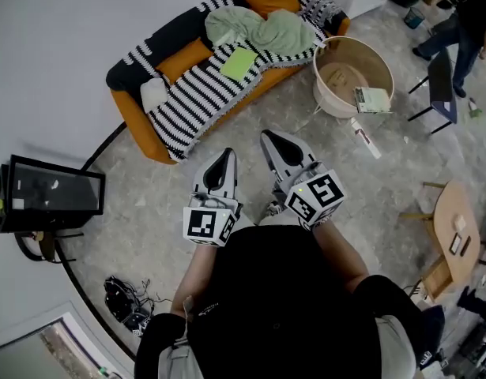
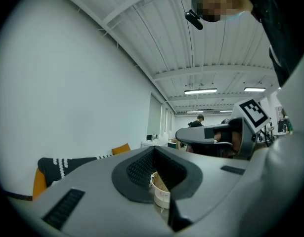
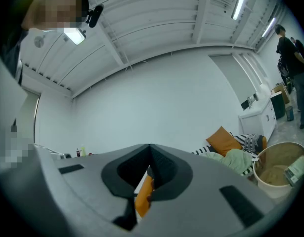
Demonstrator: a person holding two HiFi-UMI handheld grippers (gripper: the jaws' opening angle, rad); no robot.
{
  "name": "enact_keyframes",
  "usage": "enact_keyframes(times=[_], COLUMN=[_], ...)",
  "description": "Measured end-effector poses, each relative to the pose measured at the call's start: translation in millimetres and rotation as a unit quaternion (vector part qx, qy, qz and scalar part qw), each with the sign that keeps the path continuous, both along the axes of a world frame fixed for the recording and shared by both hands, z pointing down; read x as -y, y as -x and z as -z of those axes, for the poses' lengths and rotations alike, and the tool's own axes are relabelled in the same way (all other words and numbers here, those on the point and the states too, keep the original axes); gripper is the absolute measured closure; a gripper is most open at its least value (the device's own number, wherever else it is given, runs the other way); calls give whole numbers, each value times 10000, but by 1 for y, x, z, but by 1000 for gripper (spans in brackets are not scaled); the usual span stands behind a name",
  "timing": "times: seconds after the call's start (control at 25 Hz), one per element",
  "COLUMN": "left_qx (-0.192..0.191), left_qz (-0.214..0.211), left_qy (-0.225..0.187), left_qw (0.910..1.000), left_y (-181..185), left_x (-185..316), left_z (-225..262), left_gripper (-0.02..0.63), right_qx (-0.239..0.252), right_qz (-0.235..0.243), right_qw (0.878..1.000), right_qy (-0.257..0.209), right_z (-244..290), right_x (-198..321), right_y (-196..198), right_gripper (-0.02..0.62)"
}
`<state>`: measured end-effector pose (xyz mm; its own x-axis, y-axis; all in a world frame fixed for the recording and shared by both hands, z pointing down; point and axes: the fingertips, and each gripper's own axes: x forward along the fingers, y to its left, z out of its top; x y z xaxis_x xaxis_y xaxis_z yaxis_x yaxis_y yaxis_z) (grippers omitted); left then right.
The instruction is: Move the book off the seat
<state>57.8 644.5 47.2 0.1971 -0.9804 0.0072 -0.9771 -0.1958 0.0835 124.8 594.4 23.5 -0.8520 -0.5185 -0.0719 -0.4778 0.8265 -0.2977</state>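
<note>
Your left gripper [image 1: 224, 158] and right gripper [image 1: 271, 139] are both closed and empty, held level in front of you, well apart from the sofa [image 1: 138, 135]. The green book [image 1: 239, 63] lies flat at about twelve o'clock on the striped throw [image 1: 197, 99] that covers the seat, just beside the crumpled green blanket [image 1: 262, 28]. If you arrive with the jaws together, you will likely shove the book along the seat rather than take it. It looks thin and rests on soft cloth, so a low pinch could gather the throw and drag it too. At two o'clock, a second booklet [image 1: 373, 99] on the rim of the basket [image 1: 326, 95] could mislead you
</note>
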Motion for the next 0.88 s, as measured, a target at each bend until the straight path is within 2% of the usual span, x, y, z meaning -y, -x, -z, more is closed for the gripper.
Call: enact_keyframes(times=[0.2, 0.44, 0.88], left_qx=[-2, 20, -212], left_qz=[63, 122, 45], left_qy=[48, 71, 165], left_qw=[10000, 9999, 9996], left_y=[-12, -9, 8], left_x=[-2, 9, 63], left_z=[-6, -7, -20], left_gripper=[597, 597, 597], right_qx=[15, -74, -262], right_qz=[-33, -54, -197], right_qw=[10000, 9999, 9994], right_qy=[25, -84, 84], right_z=[-6, -2, -13], right_x=[7, 15, 64], right_y=[-15, -11, -1], right_gripper=[580, 580, 580])
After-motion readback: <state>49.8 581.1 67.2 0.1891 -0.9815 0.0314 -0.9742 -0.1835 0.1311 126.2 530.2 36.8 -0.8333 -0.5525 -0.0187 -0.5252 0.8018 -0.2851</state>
